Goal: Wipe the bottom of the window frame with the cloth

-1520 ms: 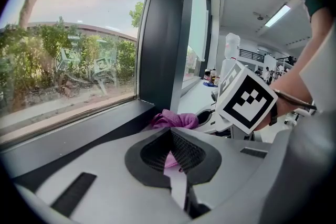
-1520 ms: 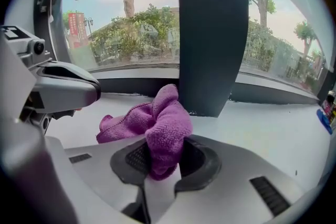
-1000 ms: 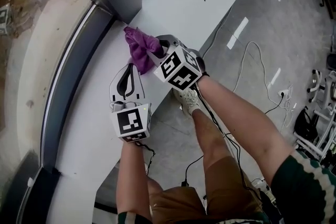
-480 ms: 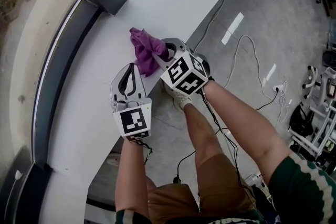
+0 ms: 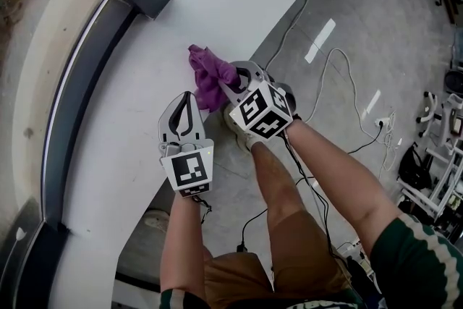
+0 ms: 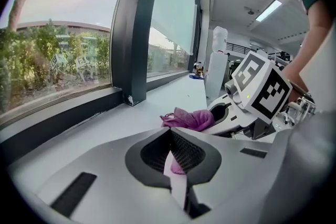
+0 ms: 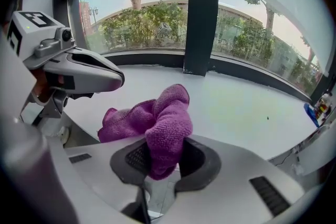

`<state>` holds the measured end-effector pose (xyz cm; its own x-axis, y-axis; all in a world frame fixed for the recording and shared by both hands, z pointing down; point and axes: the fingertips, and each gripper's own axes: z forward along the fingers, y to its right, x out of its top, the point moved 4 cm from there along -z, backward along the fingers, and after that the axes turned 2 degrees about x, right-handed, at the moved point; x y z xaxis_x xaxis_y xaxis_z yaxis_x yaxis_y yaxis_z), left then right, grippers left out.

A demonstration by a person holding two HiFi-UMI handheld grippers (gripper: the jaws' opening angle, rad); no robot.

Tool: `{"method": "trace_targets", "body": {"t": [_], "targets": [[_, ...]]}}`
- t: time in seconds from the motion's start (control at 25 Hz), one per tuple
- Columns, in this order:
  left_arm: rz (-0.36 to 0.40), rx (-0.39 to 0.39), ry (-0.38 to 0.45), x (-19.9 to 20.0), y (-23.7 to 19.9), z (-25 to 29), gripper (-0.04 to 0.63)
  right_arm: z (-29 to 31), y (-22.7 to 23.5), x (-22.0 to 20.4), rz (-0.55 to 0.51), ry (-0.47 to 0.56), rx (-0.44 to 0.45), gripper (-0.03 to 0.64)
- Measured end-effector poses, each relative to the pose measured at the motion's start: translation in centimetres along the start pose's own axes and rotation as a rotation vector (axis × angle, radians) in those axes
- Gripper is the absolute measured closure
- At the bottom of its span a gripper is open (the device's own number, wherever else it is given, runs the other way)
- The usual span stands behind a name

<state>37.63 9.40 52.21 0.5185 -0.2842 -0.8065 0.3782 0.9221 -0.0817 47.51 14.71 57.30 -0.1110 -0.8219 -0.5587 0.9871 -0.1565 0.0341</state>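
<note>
Two grippers: right gripper [image 5: 226,82] clamps purple cloth [image 5: 208,72]; left gripper [image 5: 186,98] closed, empty.

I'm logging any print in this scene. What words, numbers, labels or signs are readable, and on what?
No readable words or numbers anywhere.
Left gripper and right gripper: their cubes bear black-and-white square patterns, no letters.
Signs outdoors: square patterns too, blurred.
Cloth: no label shows.

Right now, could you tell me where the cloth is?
In the head view the cloth sits mid-frame on the white sill, pinched in the right gripper, just ahead and right of the left gripper.
</note>
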Motion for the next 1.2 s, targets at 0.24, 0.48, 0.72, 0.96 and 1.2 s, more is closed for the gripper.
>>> {"method": "trace_targets", "body": {"t": [0.24,0.48,0.72,0.96,1.2], "targets": [[-0.011,0.002,-0.006,-0.7,0.3,-1.0,0.588,0.0,-0.1,0.1,-0.005,-0.003,-0.039,0.518],[-0.02,0.015,-0.009,-1.3,-0.2,-1.7,0.588,0.0,-0.2,0.0,0.004,0.004,-0.072,0.519],[-0.035,0.017,-0.006,-1.4,-0.4,-2.0,0.588,0.0,-0.3,0.1,0.007,0.005,-0.075,0.52],[-0.035,0.021,0.001,-1.3,-0.4,-2.5,0.588,0.1,-0.4,0.0,-0.018,0.006,-0.076,0.52],[-0.036,0.033,0.013,-1.8,-1.0,-3.7,0.588,0.1,-1.2,0.2,-0.02,0.033,-0.059,0.518]]}}
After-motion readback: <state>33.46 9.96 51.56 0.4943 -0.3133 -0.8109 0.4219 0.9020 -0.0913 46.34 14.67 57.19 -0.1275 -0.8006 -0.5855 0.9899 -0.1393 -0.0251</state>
